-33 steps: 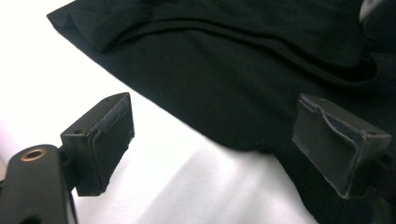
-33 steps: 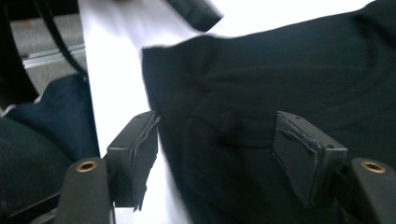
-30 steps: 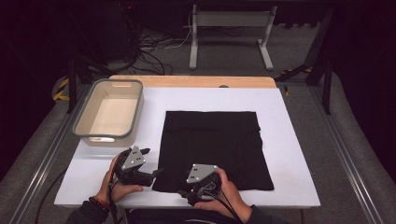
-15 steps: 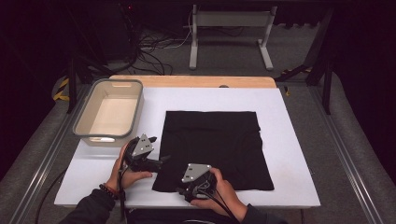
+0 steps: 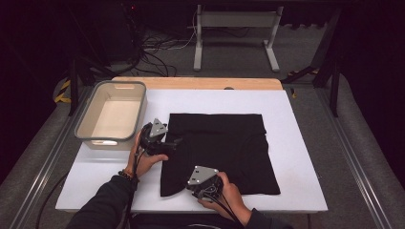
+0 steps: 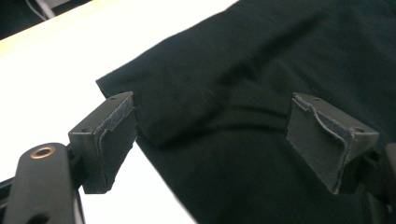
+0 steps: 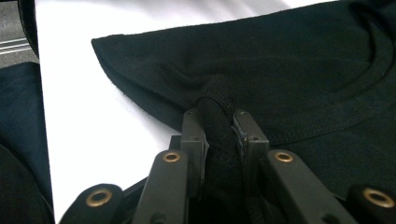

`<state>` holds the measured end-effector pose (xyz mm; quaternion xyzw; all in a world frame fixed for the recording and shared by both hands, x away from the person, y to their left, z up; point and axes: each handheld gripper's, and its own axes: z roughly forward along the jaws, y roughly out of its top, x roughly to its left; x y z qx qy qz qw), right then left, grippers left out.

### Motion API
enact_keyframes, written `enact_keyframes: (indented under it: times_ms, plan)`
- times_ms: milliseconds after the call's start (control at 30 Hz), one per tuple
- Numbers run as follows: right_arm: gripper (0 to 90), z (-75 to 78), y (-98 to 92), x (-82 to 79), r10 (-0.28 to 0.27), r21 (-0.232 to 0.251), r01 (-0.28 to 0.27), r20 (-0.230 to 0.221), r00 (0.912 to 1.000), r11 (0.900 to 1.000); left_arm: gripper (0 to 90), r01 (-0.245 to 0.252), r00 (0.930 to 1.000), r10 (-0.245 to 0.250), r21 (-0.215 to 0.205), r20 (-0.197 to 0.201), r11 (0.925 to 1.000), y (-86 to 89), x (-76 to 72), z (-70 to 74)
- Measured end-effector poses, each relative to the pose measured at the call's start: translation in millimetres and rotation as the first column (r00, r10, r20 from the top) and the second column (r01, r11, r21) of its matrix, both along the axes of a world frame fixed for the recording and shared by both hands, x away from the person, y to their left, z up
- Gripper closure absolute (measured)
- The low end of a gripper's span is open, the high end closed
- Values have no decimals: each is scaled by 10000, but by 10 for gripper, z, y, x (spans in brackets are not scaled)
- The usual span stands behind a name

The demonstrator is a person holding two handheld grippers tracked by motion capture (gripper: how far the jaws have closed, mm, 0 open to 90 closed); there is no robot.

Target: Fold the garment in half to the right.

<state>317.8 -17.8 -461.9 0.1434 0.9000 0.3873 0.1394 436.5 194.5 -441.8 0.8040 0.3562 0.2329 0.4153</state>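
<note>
The left gripper [image 5: 174, 142] has been carried up to the black shirt's [image 5: 224, 143] edge, jaws released astride it; the right gripper [image 7: 218, 122], just clenched, grasps the near hem, seemingly for folding.

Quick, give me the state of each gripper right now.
Left gripper: open, jaws wide over the edge of the black garment, not pinching it.
Right gripper: jaws just closed, shut on a fold of the black garment.

A white surface [image 5: 301, 143] sits mid-frame under bright light, with a pale wooden strip [image 5: 196, 83] along its far edge. Grey carpet [image 5: 239, 47] runs behind it. At upper centre stands a white metal frame [image 5: 234, 28], black cables [image 5: 153, 52] tangled at its left. The room's edges are dark.
</note>
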Motion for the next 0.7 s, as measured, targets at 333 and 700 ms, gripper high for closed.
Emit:
enact_keyframes:
  times_ms: [333,700]
  plan:
    - [781,-6,-8,7,-36,81,36,20,10000,10000,179,-1148,9909,1164,277,-673,9930,-92,568,-79]
    - [778,-6,-19,11,20,62,-20,20,10000,10000,237,-1711,9646,1767,450,-1960,9842,-63,889,-172]
